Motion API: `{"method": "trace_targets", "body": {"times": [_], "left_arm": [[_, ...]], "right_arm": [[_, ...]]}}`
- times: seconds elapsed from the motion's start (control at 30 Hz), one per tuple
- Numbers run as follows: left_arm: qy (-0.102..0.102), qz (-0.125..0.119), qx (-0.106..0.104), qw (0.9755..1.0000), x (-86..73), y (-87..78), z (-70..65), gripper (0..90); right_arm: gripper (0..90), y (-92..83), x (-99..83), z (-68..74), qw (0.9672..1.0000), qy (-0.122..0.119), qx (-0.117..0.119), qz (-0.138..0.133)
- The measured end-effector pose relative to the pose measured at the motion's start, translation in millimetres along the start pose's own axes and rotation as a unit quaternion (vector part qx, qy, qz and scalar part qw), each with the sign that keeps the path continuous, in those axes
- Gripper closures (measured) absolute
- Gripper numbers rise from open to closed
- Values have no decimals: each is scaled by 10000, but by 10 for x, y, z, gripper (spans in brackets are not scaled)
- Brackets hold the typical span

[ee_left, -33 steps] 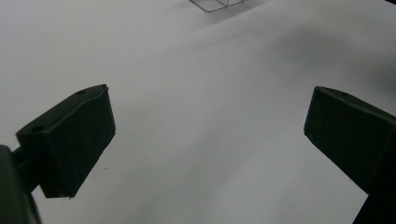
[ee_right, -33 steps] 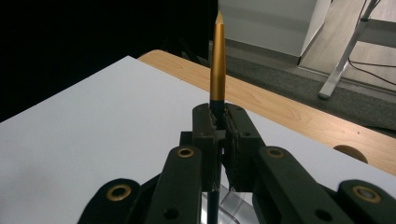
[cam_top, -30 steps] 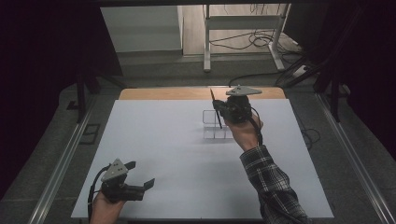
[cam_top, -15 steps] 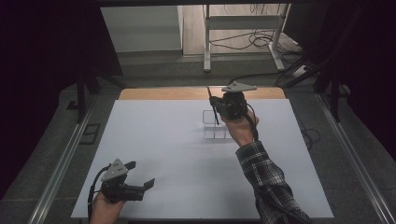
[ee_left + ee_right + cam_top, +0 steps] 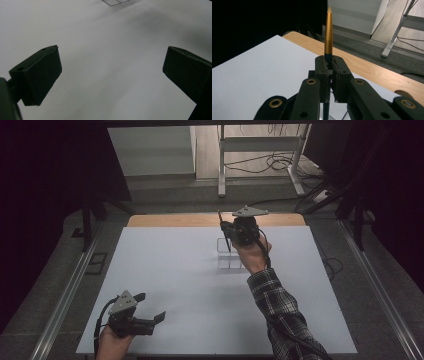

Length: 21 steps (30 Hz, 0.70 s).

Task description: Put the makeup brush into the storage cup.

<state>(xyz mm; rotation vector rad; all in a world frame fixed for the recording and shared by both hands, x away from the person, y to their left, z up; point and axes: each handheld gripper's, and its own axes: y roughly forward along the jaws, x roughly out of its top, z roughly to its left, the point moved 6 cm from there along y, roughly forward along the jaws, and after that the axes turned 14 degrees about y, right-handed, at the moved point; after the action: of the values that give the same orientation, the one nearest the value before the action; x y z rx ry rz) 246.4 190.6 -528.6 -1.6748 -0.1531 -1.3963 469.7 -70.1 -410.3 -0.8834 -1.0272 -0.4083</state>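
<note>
My right gripper [image 5: 229,234] is shut on a slim dark pen [image 5: 223,227] with a gold end [image 5: 328,32]. The pen stands nearly upright, its gold end pointing up. Its lower end hangs over a small clear box [image 5: 231,256] at the far middle of the white table [image 5: 175,270]. In the right gripper view the jaws [image 5: 329,62] pinch the pen's dark shaft. My left gripper [image 5: 150,306] rests low at the near left, open, with nothing between its jaws [image 5: 111,70]. A corner of the clear box [image 5: 115,2] shows far ahead of it.
A strip of bare wood [image 5: 180,220] runs along the table's far edge. Metal rails [image 5: 65,305] flank the table on both sides. Beyond stand a white metal frame [image 5: 260,155] and loose cables [image 5: 280,167] on the floor.
My right gripper has shifted slightly left and away with the pen, still above the clear box. The left gripper has stayed put.
</note>
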Motion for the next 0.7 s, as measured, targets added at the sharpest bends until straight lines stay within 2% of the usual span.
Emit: {"method": "trace_targets", "body": {"times": [0.7], "left_arm": [[-5, -16, -13, 10000, 0, 2, -8, 25]], "right_arm": [[834, 222, -32, -79, 9999, -1, -109, 10]]}}
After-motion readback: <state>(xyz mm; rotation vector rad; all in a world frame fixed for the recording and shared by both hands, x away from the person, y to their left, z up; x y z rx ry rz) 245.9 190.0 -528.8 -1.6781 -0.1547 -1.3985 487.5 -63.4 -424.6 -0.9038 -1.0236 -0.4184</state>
